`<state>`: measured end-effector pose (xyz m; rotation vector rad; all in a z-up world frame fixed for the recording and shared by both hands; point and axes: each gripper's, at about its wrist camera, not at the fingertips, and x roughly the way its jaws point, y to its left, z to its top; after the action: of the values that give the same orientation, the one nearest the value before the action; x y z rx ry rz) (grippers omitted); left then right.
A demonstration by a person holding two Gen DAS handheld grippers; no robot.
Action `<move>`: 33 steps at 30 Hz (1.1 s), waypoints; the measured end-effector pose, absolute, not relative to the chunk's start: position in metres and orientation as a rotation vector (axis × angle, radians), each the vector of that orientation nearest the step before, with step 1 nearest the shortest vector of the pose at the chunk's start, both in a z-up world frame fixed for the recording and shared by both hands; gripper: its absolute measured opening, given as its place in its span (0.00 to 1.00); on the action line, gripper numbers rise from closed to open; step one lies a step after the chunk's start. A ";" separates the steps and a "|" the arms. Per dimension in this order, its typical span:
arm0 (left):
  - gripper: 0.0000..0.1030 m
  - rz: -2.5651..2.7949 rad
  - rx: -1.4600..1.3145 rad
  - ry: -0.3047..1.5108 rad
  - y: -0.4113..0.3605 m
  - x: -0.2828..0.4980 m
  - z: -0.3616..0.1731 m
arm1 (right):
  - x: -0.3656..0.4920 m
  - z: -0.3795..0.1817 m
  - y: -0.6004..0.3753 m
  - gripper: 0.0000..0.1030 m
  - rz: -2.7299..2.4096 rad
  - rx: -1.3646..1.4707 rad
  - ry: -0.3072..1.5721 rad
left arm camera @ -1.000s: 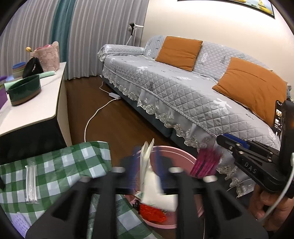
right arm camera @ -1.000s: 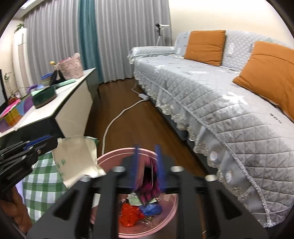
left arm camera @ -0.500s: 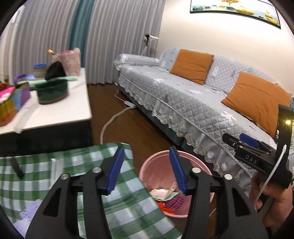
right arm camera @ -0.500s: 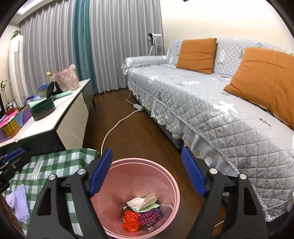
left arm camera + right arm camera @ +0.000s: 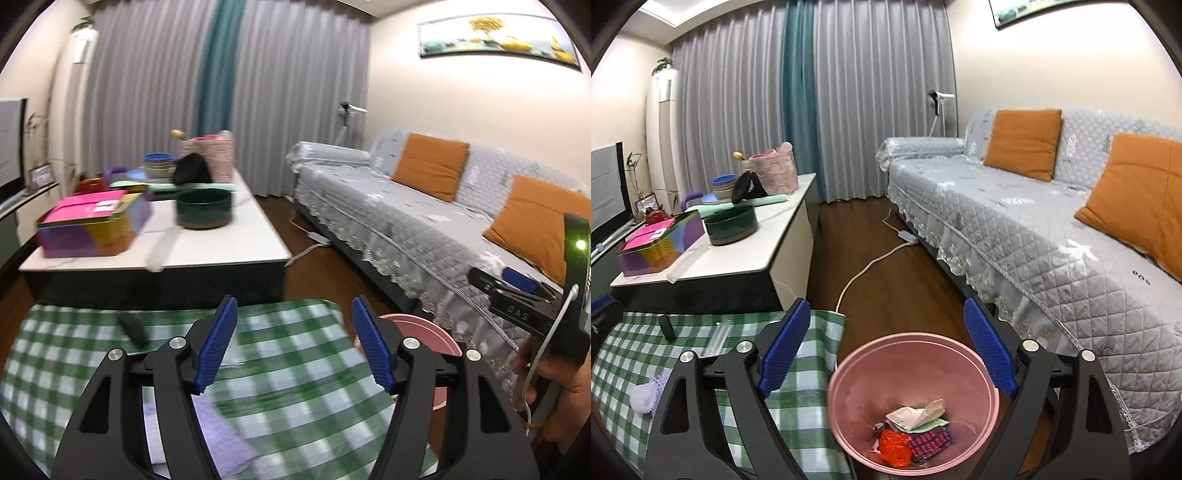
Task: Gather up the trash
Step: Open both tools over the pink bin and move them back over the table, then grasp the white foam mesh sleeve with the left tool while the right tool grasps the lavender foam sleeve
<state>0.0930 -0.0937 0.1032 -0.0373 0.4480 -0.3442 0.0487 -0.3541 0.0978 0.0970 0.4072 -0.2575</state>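
Note:
My right gripper [image 5: 886,314] hangs above the pink bin [image 5: 849,402], its jaws opening with nothing between them. In the bin lie a white paper scrap [image 5: 916,413], a red wrapper [image 5: 894,446] and a magenta checked wrapper [image 5: 929,441]. My left gripper [image 5: 293,317] is over the green checked cloth [image 5: 295,398], jaws also opening and empty. The bin's rim [image 5: 424,328] shows to its right. On the cloth [image 5: 798,406] lie a small black object [image 5: 666,326], a clear plastic piece [image 5: 718,339] and a purple knobbly thing [image 5: 646,393].
A white low table [image 5: 753,254] behind the cloth carries a colourful tin [image 5: 659,243], a dark green bowl [image 5: 731,225] and a pink basket. The grey sofa [image 5: 1034,229] with orange cushions runs along the right. A white power cable [image 5: 871,266] crosses the wooden floor.
Both grippers let go: the white paper and the magenta wrapper now lie in the bin. Both jaws opened wide and rose. The left gripper swung left over the checked cloth.

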 end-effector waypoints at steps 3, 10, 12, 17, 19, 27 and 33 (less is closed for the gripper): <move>0.61 -0.275 -0.066 0.430 -0.056 0.089 0.109 | 0.048 0.101 -0.339 0.84 -0.210 0.093 0.391; 0.61 -0.102 -0.151 0.472 0.027 0.087 0.087 | 0.061 0.093 -0.300 0.84 -0.095 0.078 0.410; 0.61 -0.059 -0.155 0.501 0.043 0.089 0.073 | 0.067 0.090 -0.288 0.84 -0.072 0.072 0.421; 0.61 -0.038 -0.152 0.606 0.059 0.092 0.033 | 0.085 0.077 -0.264 0.84 -0.002 0.089 0.470; 0.62 -0.046 -0.145 0.672 0.058 0.096 0.013 | 0.092 0.070 -0.252 0.84 0.037 0.091 0.492; 0.69 -0.037 -0.140 0.816 0.063 0.109 -0.037 | 0.110 0.032 -0.202 0.70 0.223 0.086 0.600; 0.69 -0.046 -0.151 0.846 0.063 0.113 -0.044 | 0.116 -0.007 -0.158 0.63 0.357 0.066 0.726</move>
<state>0.1129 0.0628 -0.0444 -0.1514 0.8465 -0.0465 0.1165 -0.1578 -0.0075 0.0657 0.7264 0.3568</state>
